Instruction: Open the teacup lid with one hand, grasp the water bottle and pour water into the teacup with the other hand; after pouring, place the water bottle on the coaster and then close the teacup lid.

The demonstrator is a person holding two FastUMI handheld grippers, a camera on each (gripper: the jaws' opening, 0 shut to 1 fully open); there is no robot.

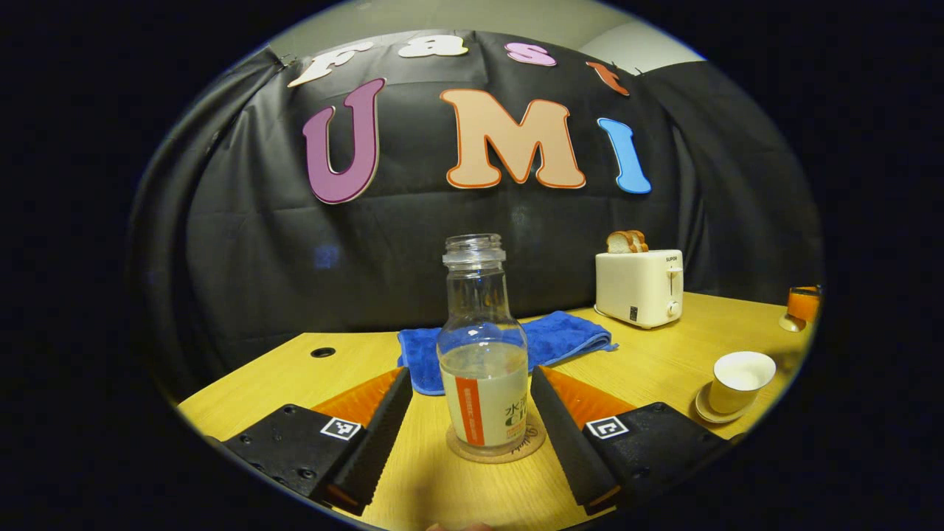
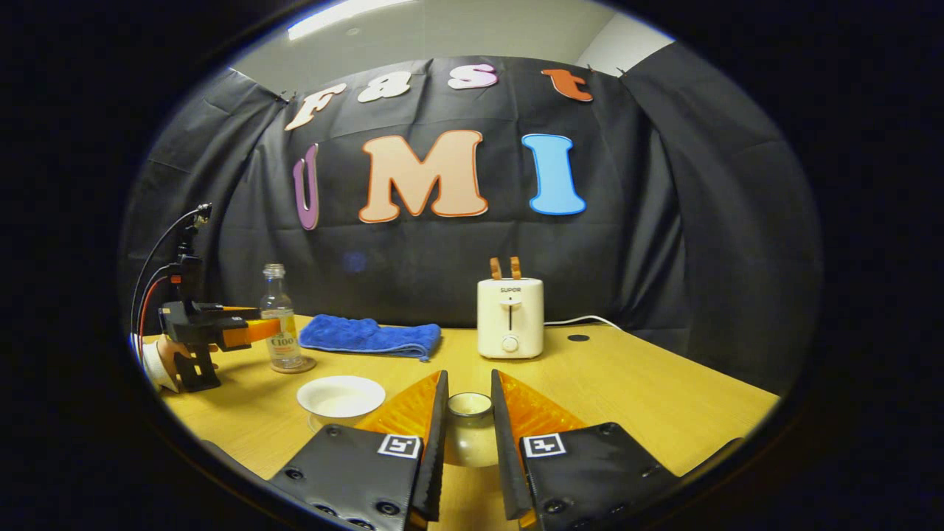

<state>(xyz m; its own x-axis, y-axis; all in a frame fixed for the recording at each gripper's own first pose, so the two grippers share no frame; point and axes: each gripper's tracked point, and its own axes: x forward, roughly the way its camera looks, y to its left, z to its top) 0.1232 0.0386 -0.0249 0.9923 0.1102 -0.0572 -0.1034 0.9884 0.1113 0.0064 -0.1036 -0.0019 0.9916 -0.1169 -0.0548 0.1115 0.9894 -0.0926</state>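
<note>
A clear glass water bottle (image 1: 483, 354), uncapped and partly full, stands upright on a round coaster (image 1: 495, 448). My left gripper (image 1: 472, 402) is open, with a finger on each side of the bottle and a gap at both. The white teacup (image 1: 740, 380) sits uncovered on its saucer to the right. In the right gripper view my right gripper (image 2: 470, 431) is shut on the teacup lid (image 2: 470, 413), held just right of the open teacup (image 2: 341, 396). Farther left stand the bottle (image 2: 279, 321) and my left gripper (image 2: 254, 330), held by a hand.
A folded blue towel (image 1: 549, 339) lies behind the bottle. A cream toaster (image 1: 640, 286) holding toast stands at the back of the wooden table (image 1: 664, 354). The table has cable holes (image 1: 322, 352) near its back corners. Black cloth walls the booth.
</note>
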